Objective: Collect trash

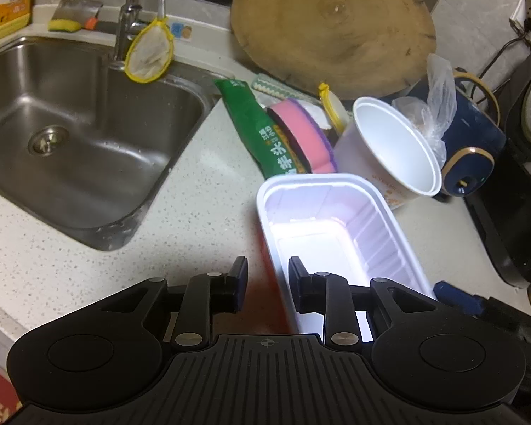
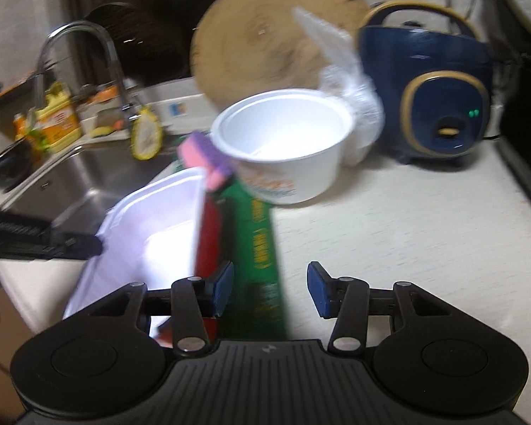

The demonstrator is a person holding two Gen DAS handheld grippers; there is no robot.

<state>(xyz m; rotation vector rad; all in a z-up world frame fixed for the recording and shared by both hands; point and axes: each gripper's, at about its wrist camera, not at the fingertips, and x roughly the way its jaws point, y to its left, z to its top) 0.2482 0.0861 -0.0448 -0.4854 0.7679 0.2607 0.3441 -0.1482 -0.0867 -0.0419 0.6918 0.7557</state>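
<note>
A white rectangular tray with a red outside stands on the speckled counter. Its near left wall runs between the fingers of my left gripper, which is open, the pads clear of the wall. Behind the tray a white round bowl lies tipped toward me. Beside it are a green packet, a pink sponge on top of it, and a clear plastic bag. In the blurred right wrist view my right gripper is open. The green packet sits between its fingers, close to the left pad and apart from the right one.
A steel sink with a faucet fills the left. A round wooden board leans at the back. A blue cooker and a dark appliance stand at the right. A yellow bottle is at the far left. The counter edge runs at lower left.
</note>
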